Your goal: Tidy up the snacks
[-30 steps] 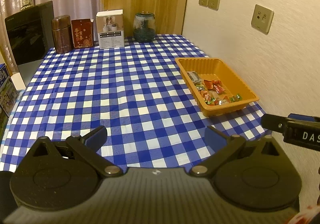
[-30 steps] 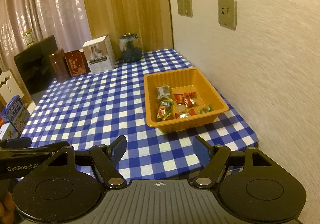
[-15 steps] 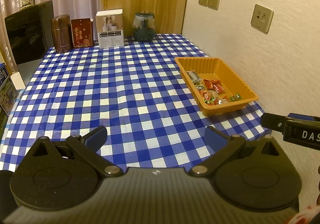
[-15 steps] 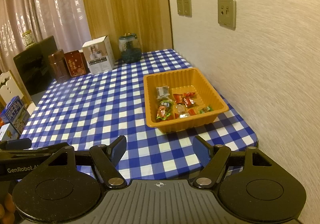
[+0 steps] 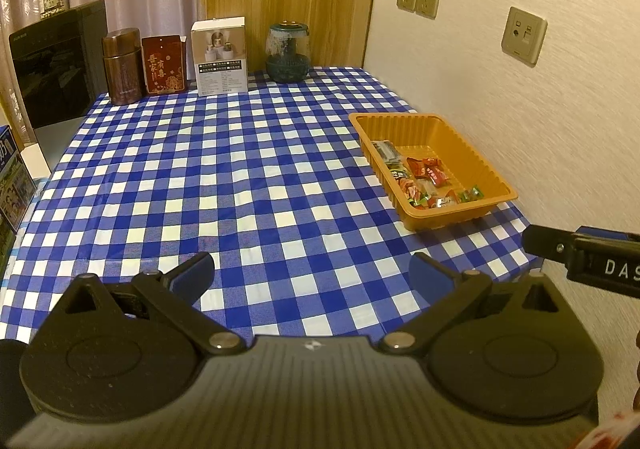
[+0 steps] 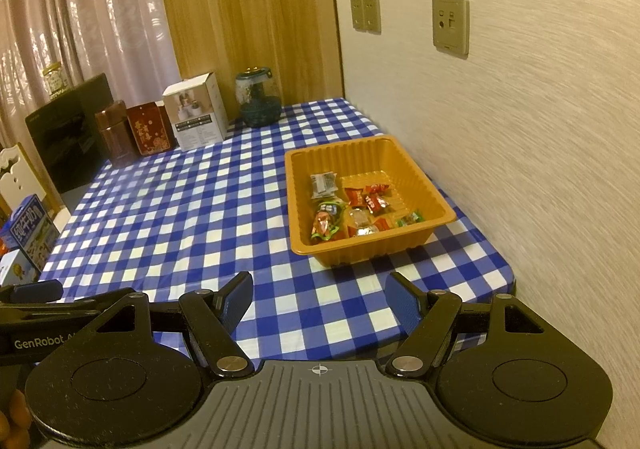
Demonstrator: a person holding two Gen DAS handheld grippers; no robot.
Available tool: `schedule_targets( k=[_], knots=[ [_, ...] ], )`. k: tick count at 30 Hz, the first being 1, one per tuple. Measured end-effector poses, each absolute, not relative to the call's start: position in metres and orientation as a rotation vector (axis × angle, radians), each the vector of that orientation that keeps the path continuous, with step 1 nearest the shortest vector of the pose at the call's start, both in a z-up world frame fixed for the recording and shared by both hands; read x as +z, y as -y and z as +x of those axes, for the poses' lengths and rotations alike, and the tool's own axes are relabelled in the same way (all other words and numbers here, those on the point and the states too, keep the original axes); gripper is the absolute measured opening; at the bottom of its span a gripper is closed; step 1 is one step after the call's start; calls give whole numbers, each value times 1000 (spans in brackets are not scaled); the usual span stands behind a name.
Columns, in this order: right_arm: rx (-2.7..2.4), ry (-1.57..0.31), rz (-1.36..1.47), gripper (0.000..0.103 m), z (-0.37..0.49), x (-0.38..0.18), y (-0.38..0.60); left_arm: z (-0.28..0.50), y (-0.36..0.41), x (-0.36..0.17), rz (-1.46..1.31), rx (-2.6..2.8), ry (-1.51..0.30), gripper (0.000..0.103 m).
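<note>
The left gripper (image 5: 312,273) is spread wide with nothing between its blue pads; it hangs over the near edge of the table (image 5: 224,185). The right gripper (image 6: 320,299) is likewise spread and empty, over the near right corner.

The tray (image 6: 400,157) sits on the checked cloth at the right side of the table, near the wall (image 6: 520,129). The snacks (image 6: 352,213) lie loose in its near half (red, green and clear wrappers); the far half is bare.

View differences:
- The left view shows the tray side-on, so its near wall hides part of the contents. It also shows one finger of the right gripper at the right edge.
- The right view looks more directly into the tray, so single wrappers can be told apart. It also shows a milk carton (image 6: 30,233) and a white chair back (image 6: 14,177) off the table's left side, and one finger of the left gripper at lower left.

Edges and room:
- The back edge holds a row: a tin (image 5: 122,67), a red box (image 5: 164,65), a white box (image 5: 220,55) and a jar (image 5: 288,53).
- A black appliance (image 5: 56,65) stands at the far left corner.
- The cloth between the row, the tray and the grippers is open.
- The tray's right rim is close to the table's right edge.
</note>
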State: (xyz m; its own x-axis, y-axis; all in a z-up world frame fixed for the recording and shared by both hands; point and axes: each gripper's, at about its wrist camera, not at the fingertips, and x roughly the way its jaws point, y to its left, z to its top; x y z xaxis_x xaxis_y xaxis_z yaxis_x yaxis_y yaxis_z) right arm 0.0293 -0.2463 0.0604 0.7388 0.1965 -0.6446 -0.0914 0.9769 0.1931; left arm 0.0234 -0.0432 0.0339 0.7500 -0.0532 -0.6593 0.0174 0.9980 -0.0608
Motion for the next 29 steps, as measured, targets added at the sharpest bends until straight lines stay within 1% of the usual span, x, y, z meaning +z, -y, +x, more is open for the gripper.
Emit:
schedule_targets(
  k=[29],
  knots=[
    [159,-724,154,73,29,60,247,21,45,29,-55,-39,-711,103]
  ],
)
